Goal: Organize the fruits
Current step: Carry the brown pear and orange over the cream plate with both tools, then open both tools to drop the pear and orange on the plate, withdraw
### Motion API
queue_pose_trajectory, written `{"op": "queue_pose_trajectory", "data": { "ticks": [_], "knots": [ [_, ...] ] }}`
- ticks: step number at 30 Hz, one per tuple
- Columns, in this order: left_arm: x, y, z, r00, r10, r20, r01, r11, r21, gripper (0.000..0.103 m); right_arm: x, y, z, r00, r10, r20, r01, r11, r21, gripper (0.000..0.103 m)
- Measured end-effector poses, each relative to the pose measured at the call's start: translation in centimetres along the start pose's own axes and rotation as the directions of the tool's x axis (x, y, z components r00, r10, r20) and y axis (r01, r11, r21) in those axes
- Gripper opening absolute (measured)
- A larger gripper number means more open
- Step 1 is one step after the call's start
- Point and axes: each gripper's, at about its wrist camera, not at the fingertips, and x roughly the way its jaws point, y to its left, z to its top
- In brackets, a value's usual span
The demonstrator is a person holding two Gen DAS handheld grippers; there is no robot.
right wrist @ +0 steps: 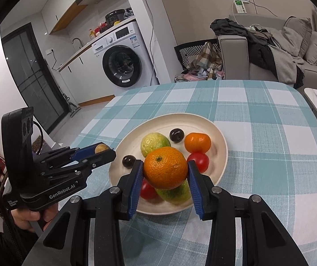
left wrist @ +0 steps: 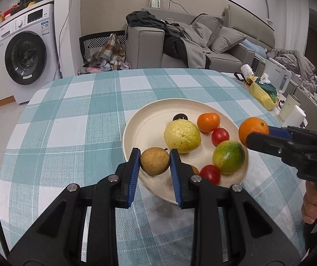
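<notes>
A cream plate [left wrist: 145, 119] [right wrist: 216, 133] sits on the checked tablecloth and holds fruit. My left gripper [left wrist: 154, 159] is shut on a small brown round fruit [left wrist: 154, 161] [right wrist: 100, 148] above the plate's near left rim. My right gripper [right wrist: 165, 168] is shut on an orange [right wrist: 165, 167] [left wrist: 252, 130] held over the plate's near side. On the plate lie a yellow-green guava [left wrist: 181, 136] [right wrist: 154, 143], a small mandarin [left wrist: 208, 122] [right wrist: 197, 142], red tomatoes [left wrist: 220, 136] [right wrist: 199, 161], a green-orange fruit [left wrist: 228, 157] and dark round fruits [right wrist: 176, 134].
The round table [left wrist: 74, 115] has bare cloth left of and beyond the plate. At its right edge stand a yellow bag [left wrist: 261, 93], white cups [left wrist: 291, 110] and a kettle [left wrist: 277, 75]. A washing machine [left wrist: 23, 55] and a sofa [left wrist: 203, 40] stand behind.
</notes>
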Motion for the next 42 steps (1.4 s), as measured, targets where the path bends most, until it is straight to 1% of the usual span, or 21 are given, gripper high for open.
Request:
{"op": "queue_pose_trajectory", "data": {
  "ticks": [11, 16, 28, 34, 37, 42],
  "knots": [
    [1.8, 0.9, 1.2, 1.000, 0.006, 0.001, -0.006, 1.000, -0.025, 0.024, 1.9, -0.3, 1.1, 1.000, -0.007, -0.020, 0.007, 1.000, -0.005, 0.041],
    [2.8, 0.9, 1.5, 1.000, 0.007, -0.002, -0.007, 1.000, -0.021, 0.024, 2.5, -0.5, 1.3, 0.999, -0.017, -0.030, 0.017, 1.000, 0.001, 0.041],
    [4.0, 0.8, 1.5, 1.000, 0.010, -0.015, -0.011, 1.000, -0.016, 0.024, 3.7, -1.0, 1.5, 0.999, -0.034, -0.039, 0.035, 0.999, 0.015, 0.041],
    [4.2, 0.7, 1.4, 1.000, 0.008, -0.019, -0.008, 1.000, -0.011, 0.024, 4.1, -0.8, 1.5, 0.998, -0.044, -0.047, 0.044, 0.999, 0.003, 0.041],
    [3.8, 0.6, 1.4, 1.000, 0.006, -0.003, -0.006, 1.000, -0.010, 0.024, 4.1, -0.8, 1.5, 0.998, -0.045, -0.050, 0.046, 0.999, 0.004, 0.041],
    [3.2, 0.5, 1.3, 1.000, -0.003, -0.002, 0.003, 1.000, -0.005, 0.026, 3.8, -0.9, 1.5, 0.998, -0.044, -0.039, 0.045, 0.999, 0.004, 0.042]
  ]
}}
